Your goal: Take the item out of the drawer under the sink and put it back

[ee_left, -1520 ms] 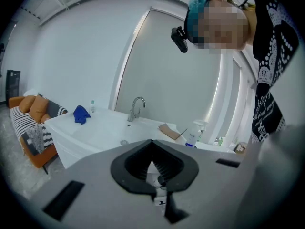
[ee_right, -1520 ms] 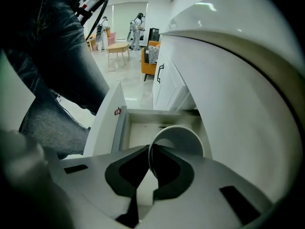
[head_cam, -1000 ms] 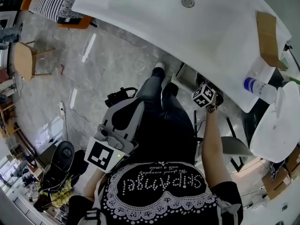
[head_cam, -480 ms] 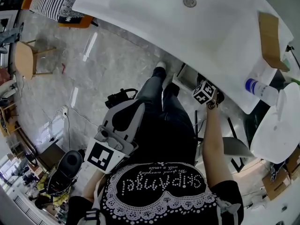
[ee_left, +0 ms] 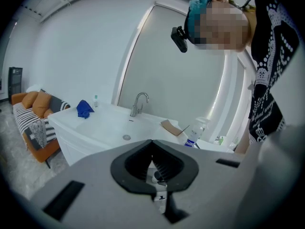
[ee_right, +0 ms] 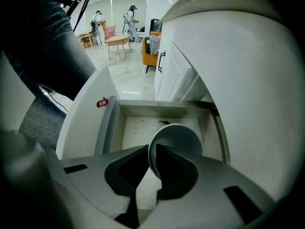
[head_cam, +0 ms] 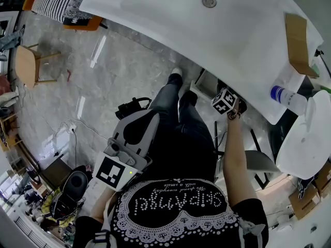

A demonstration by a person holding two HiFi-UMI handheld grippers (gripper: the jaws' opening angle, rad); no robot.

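White bowl (ee_right: 177, 138) hangs over the open drawer (ee_right: 107, 123), pinched by its rim in the right tongs (ee_right: 153, 151); left tongs (ee_left: 152, 144) are closed, empty. Thin edge grip like that could swivel and drop it.

The floor (head_cam: 119, 71) is glossy grey tile with a marble pattern, and long streaks of light are mirrored in it. At the far left an orange sofa (head_cam: 85, 24) carries a black-and-white patterned throw (head_cam: 57, 4). Just near of it stands a small round wooden table (head_cam: 25, 65). White cables (head_cam: 77, 129) trail over the floor at the near left, and cardboard boxes (head_cam: 305, 200) sit at the near right. The wall (ee_left: 86, 46) is plain and pale, with a tall framed panel (ee_left: 176, 70) set in it, though mirror or window cannot be told. Across the room a wooden table (ee_right: 117, 40) stands before bright windows (ee_right: 128, 1), with people (ee_right: 131, 17) beside it.
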